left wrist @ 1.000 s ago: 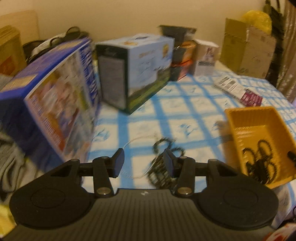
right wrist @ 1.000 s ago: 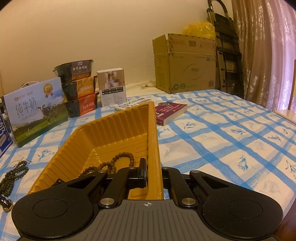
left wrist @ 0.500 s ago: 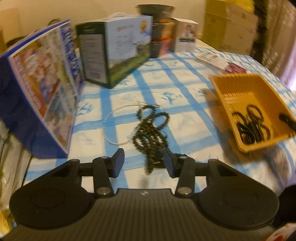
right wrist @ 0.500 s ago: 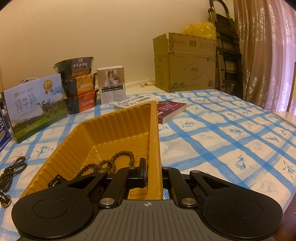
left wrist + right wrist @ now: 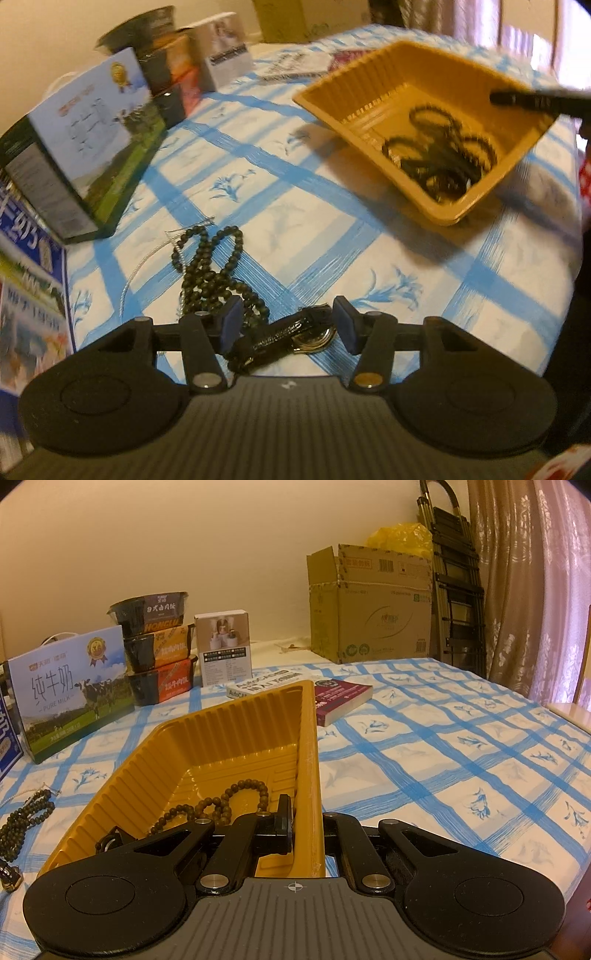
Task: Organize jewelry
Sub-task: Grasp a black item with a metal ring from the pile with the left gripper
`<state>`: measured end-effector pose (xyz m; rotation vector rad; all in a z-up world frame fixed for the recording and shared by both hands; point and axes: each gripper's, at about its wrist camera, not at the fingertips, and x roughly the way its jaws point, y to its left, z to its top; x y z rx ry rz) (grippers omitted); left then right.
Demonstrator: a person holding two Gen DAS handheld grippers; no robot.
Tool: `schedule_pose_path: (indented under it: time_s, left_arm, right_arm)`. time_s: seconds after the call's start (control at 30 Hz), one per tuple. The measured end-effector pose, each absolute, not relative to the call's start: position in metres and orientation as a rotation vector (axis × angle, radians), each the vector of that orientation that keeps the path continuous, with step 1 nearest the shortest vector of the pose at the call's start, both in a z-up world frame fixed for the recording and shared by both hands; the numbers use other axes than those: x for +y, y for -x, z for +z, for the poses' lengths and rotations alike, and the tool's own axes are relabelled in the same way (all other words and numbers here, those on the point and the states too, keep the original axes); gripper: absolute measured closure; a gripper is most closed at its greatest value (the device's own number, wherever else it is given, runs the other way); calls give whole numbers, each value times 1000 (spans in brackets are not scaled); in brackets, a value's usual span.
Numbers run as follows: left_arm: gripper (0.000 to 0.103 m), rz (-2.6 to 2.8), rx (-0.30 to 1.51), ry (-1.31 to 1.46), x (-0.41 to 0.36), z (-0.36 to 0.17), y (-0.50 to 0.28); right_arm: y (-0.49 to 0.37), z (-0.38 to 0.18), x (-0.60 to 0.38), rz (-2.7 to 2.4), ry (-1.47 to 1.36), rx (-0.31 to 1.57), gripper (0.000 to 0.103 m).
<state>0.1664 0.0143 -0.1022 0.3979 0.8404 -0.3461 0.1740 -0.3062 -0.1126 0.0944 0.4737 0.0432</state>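
Left tongs [image 5: 286,325] straddle one watch [image 5: 291,332], perhaps untouched.

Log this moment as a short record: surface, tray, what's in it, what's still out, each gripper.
surface: blue-checked cloth
tray: yellow tray, its right wall clamped by the right gripper
in tray: brown bead strand
still out: dark bead necklace, thin pale chain, wristwatch
left gripper: jaws have just been opening, straddling the wristwatch, pads not pressing on it
right gripper: shut on the tray wall
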Motion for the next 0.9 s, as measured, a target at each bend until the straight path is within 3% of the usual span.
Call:
schedule_pose_path:
  time_s: [0.27,0.47,0.6,0.9]
  left_arm:
    - [50,-343,906,-431,18,-120,-165]
    - [77,-295,920,-331,22,-115,-159]
    - [88,-273,947,-222,21,-112,-159]
    - [85,-211,934,-104,9,-105,-153]
  right_arm:
    - [-173,-113,-306,42,-97,479,99]
    - [-173,-114,-306,42,-96,478,99]
    - [-173,-113,-306,43,-96,479,99]
    - [-173,-113,-306,44,-94,478,99]
